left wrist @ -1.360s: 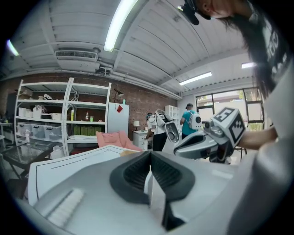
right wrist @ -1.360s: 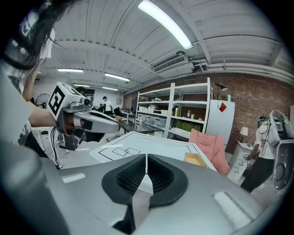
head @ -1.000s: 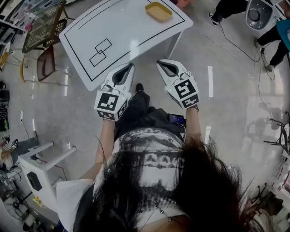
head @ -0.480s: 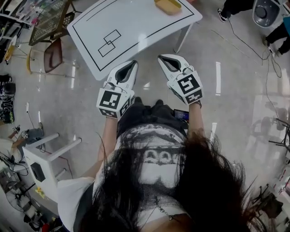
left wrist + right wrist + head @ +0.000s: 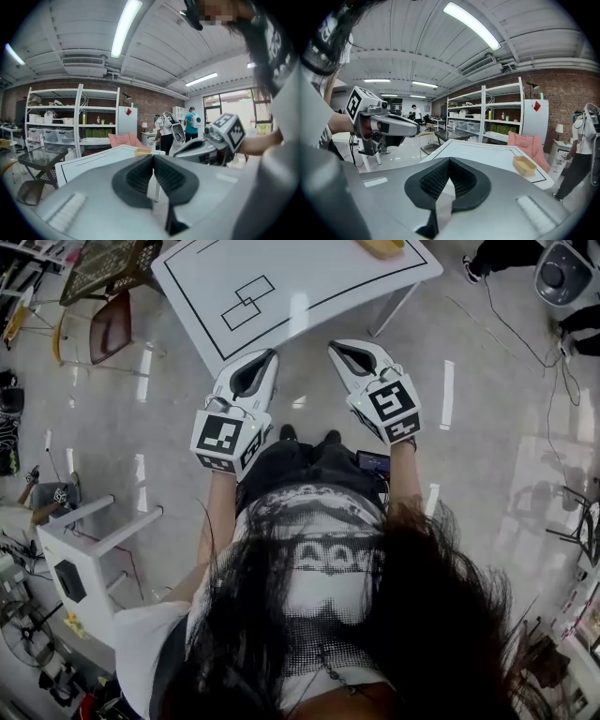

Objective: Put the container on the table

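Observation:
The yellow container stands on the far right part of the white table, cut off by the head view's top edge. It also shows in the right gripper view as a shallow tub, the container, and as a yellow sliver, the container, in the left gripper view. My left gripper and right gripper hang side by side over the floor, just short of the table's near edge. Both are shut with nothing between their jaws, as seen on the left gripper and the right gripper.
Black outlines and two overlapping rectangles are printed on the table top. A brown chair and a mesh-top table stand to the left, a white stool at lower left. People stand at the far right. Shelves line the brick wall.
Both grippers and the person have moved forward toward the table. Its near edge now lies just ahead of the jaws, and the container has slid to the head view's top edge. The jaws stayed shut.

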`<act>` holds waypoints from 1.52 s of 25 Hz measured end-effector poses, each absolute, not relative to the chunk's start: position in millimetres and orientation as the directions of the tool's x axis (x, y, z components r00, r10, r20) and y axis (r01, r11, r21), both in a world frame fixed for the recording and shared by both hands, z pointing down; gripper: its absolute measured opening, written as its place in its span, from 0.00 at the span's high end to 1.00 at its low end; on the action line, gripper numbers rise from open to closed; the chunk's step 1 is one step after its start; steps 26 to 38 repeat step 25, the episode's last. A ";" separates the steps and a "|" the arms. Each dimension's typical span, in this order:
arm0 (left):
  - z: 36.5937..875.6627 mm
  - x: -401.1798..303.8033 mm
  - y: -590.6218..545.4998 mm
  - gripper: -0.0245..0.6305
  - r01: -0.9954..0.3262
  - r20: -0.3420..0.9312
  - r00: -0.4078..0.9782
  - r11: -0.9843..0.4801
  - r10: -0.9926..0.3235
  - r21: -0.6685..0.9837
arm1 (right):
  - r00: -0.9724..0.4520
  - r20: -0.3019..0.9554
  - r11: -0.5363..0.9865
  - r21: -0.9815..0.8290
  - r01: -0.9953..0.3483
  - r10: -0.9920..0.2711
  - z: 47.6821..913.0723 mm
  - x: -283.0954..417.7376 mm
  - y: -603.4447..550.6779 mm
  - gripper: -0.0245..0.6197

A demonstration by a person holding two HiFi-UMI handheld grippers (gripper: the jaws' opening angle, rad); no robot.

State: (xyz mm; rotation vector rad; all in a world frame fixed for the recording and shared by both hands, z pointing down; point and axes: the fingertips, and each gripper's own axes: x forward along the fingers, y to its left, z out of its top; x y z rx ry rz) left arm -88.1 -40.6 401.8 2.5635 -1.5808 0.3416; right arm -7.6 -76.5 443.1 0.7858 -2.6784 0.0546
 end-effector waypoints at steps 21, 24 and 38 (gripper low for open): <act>404.6 -146.6 -17.9 0.96 -0.882 0.209 0.464 -0.472 -0.861 0.013 | -0.752 0.406 0.845 0.112 -0.523 -0.519 443.4 -64.6 -53.8 0.96; 401.8 -143.8 -18.7 0.96 -0.879 0.205 0.468 -0.476 -0.859 0.012 | -0.751 0.402 0.843 0.119 -0.525 -0.524 440.0 -61.5 -54.0 0.96; 401.1 -144.5 -18.6 0.96 -0.879 0.204 0.469 -0.477 -0.859 0.012 | -0.751 0.399 0.842 0.122 -0.526 -0.526 439.0 -62.0 -53.8 0.96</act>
